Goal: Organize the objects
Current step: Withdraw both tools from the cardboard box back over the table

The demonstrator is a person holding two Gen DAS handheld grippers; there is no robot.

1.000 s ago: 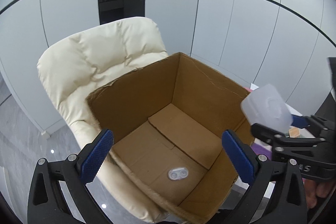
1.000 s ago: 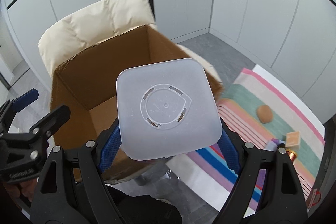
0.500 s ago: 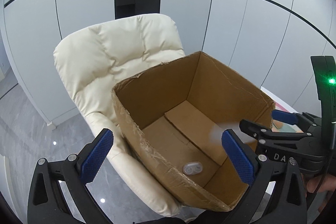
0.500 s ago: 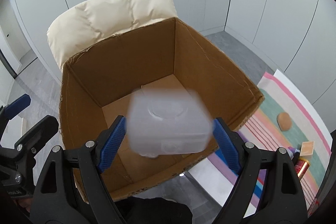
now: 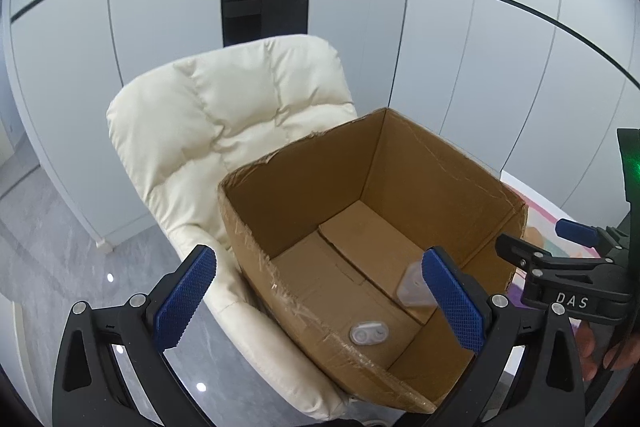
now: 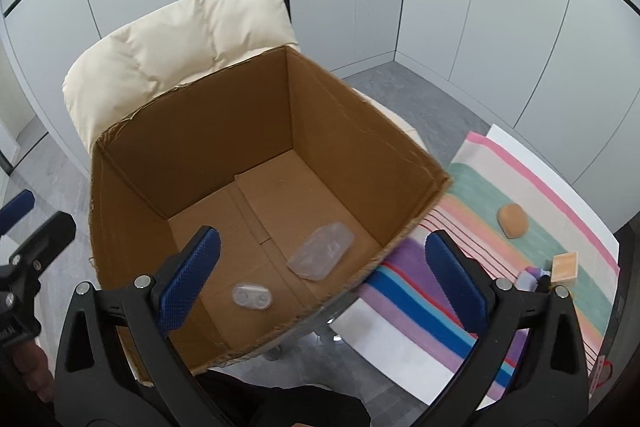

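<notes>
- The right hand-held gripper (image 6: 322, 263) has just been opening; nothing sits between its jaws.
- The left hand-held gripper (image 5: 320, 291) is released, empty.
- A clear plastic container (image 6: 322, 254) lies blurred inside the cardboard box (image 6: 224, 135).

I am seeing both feeds evenly and brightly lit, a soft white light coming from overhead. Small ceiling-light glints are shining off the glossy floor (image 5: 110, 277) in the left view. The fisheye is bending the wall panels (image 6: 480, 7) into arcs and darkening every corner. The clear plastic container (image 6: 322, 255) is smearing with motion blur inside the cardboard box (image 6: 224, 123), whose near walls are shading its bottom. A green glow is flaring at the left view's right edge.
</notes>
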